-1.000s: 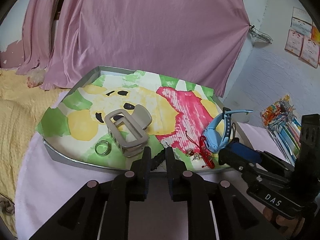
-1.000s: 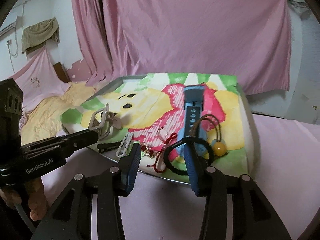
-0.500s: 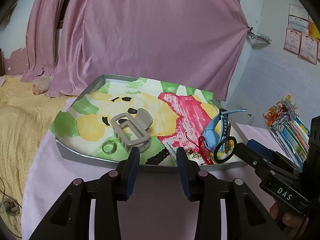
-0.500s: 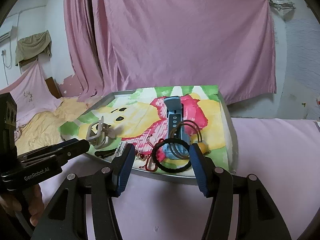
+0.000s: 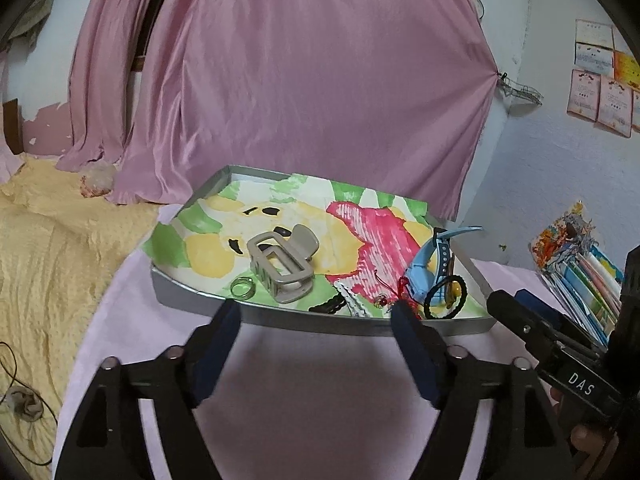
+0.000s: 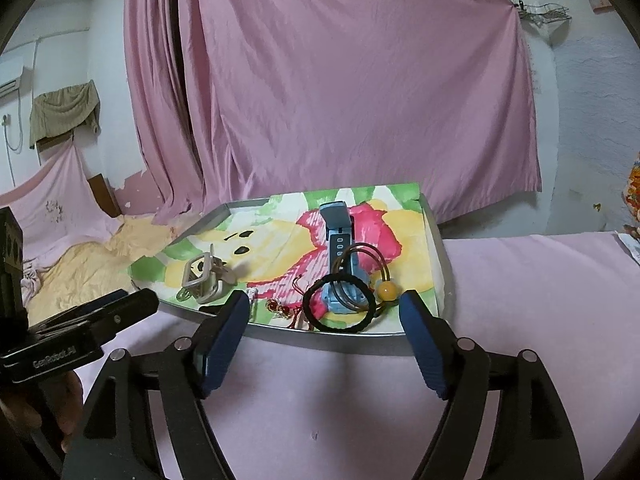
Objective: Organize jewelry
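**A:** You're looking at a tray (image 5: pixel 192 294) lined with a bright painted sheet, and the jewelry is all lying inside it. Nearest the tray's front edge, the black hair tie (image 6: pixel 339 303) is resting on the blue watch (image 6: pixel 338 264), with a brown elastic carrying a yellow bead (image 6: pixel 387 290) just beside it.

**B:** How are those going to handle?

**A:** Lightly, I'd judge. The hair tie is looking soft and floppy, so you'd be pinching one side of the loop. The watch strap is bending, so the stiffer body is the safer hold. The grey hair clip (image 5: pixel 282 266), toward the tray's left side, is looking rigid and hollow; take it across its frame. The green ring (image 5: pixel 242 288) just left of the clip is small and probably slippery.

**B:** And the claws?

**A:** Your right gripper (image 6: pixel 324 330) is hanging in front of the tray's front edge with its jaws spread wide, holding nothing and touching nothing. Your left gripper (image 5: pixel 316 338) is doing the same, wide apart and empty, short of the tray. The red cord charm (image 5: pixel 402 290) is tangling near the watch, so be lifting slowly there.
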Available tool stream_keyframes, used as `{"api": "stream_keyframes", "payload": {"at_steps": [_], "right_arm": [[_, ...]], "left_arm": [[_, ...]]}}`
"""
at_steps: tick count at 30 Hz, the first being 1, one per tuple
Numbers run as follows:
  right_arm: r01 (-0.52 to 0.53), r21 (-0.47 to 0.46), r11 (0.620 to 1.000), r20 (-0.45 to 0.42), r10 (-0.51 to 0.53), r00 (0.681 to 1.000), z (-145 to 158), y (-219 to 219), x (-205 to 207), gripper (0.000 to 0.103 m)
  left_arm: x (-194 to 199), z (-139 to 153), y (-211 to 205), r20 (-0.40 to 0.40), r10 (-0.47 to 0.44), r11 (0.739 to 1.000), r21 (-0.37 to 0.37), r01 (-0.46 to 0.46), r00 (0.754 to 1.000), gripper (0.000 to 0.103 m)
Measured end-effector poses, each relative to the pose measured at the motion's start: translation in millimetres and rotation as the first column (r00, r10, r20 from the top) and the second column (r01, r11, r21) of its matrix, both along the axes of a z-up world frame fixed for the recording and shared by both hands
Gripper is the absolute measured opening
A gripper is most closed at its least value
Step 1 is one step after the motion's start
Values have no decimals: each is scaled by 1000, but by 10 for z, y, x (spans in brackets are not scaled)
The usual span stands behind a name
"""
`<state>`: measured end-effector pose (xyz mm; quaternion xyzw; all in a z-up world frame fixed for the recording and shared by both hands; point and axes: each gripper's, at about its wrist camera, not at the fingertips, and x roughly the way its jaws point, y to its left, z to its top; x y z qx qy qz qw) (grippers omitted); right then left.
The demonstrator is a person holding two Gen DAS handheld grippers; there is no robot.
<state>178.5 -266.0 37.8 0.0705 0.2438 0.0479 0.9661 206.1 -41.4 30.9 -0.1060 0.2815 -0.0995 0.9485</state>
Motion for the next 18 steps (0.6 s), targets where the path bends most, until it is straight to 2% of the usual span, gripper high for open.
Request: {"api": "stream_keyframes", "payload": {"at_steps": [4, 7, 8, 18], "right_arm": [[9, -4, 1000, 28, -9, 1000, 24, 1, -117, 75], [15, -6, 1000, 45, -14, 999, 42, 3, -223, 90], [18, -7, 1000, 51, -17, 999, 55, 12, -265, 90], [45, -25, 999, 138, -41, 990, 173, -13, -720, 90]], "left_arm": [[-132, 15, 27, 22, 11, 1000, 7, -11, 1000, 89], [-248, 27, 44, 57, 21, 1000, 11, -22, 998, 98], [-287, 34, 45, 68, 27, 999, 14, -28, 997, 99], [-715, 109, 48, 164, 50, 996, 67, -62, 985, 102]]}}
